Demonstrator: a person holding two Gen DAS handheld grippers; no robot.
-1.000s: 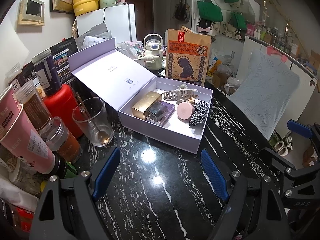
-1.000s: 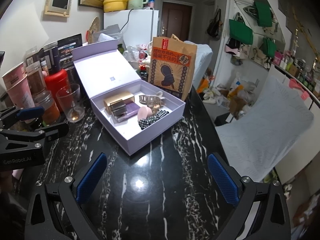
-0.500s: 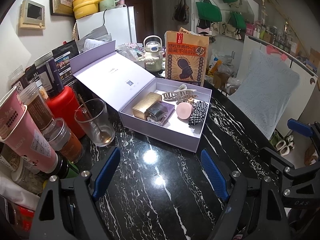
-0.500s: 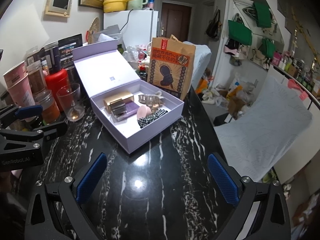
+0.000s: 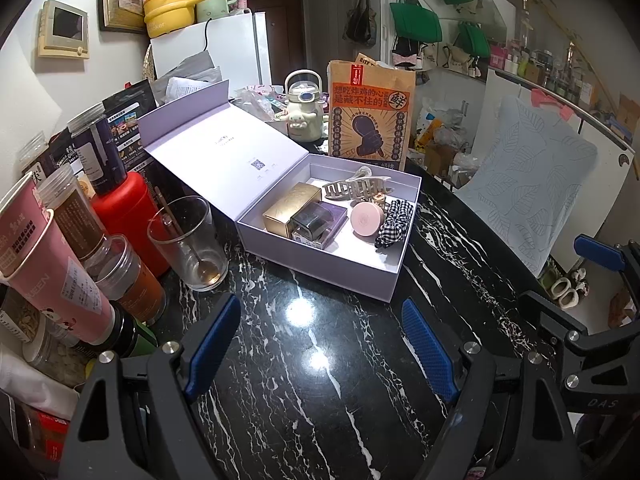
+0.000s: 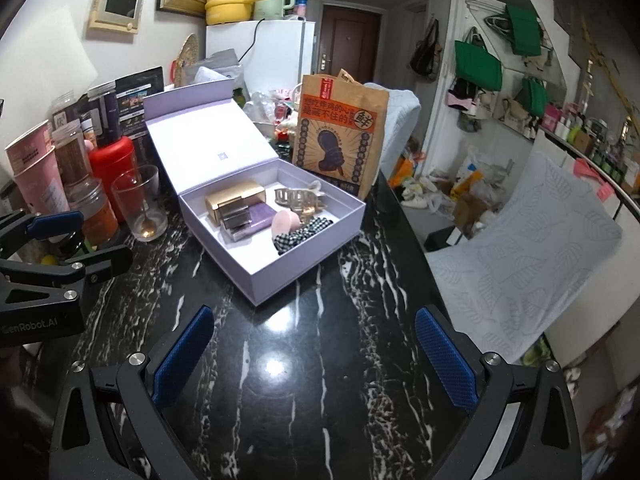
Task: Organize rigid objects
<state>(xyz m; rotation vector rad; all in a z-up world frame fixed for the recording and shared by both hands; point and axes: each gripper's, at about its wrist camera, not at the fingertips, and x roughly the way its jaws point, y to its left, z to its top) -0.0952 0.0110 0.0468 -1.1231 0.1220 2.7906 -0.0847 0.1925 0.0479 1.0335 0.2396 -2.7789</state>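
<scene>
Both the left gripper (image 5: 320, 344) and right gripper (image 6: 314, 354) hover with jaws wide apart and empty over the black marble table (image 5: 280, 400), short of the open lavender box (image 5: 320, 256) holding small items.

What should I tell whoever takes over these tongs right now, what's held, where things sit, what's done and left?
Left tongs: open, empty, above the black marble table.
Right tongs: open, empty, beside them.
The open lilac gift box holds a gold rectangular case, a purple flat box, a beige hair claw clip, a pink round compact and a black-and-white checked scrunchie.
Done: these items are boxed.
Left: apparently closing the lid.
</scene>
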